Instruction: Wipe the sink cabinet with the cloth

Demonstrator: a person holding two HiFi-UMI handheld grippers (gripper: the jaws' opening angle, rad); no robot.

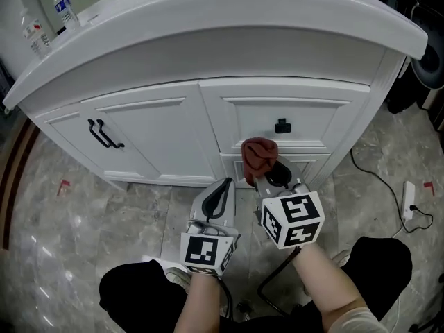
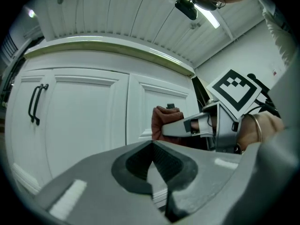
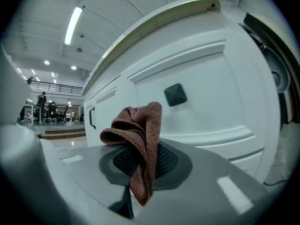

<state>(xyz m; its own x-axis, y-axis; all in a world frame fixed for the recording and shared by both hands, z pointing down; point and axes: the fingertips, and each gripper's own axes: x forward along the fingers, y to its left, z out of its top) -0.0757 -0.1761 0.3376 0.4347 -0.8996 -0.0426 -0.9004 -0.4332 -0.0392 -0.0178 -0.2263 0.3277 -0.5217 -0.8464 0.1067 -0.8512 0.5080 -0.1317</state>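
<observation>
black-trousered knees point(image 1: 135, 293) and two bare forearms point(image 1: 325, 279) are filling the near edge of the head view, each arm ending in a grey two-jaw tool topped with a marker cube. the left gripper point(image 1: 222, 189) is hanging just in front of the white sink cabinet point(image 1: 159, 127). in its own view the left gripper point(image 2: 152, 149) is showing its dark ribbed pads pressed together at the tips with nothing between them. just to its right, the right gripper point(image 1: 267, 175) is pinching a crumpled reddish-brown knitted cloth point(image 1: 258, 155). in the right gripper view the jaws are clamping tight on the cloth point(image 3: 138, 130), which is bunching up above the pads with one corner drooping below them. the cloth is sitting in front of the right-hand drawer panel, just below a small black square knob point(image 1: 282, 125), and whether it is touching the white surface cannot be told. on the left door a black bar handle point(image 1: 104, 134) is running vertically. a broad white curved countertop point(image 1: 229, 30) is overhanging the cabinet, and two clear plastic water bottles point(image 1: 66, 9) are standing at its far left. grey marble-look floor tiles point(image 1: 76, 214) are spreading around the cabinet, with a white power strip point(image 1: 409, 196) and a black cable point(image 1: 371, 172) lying to the right, well apart from the grippers.
</observation>
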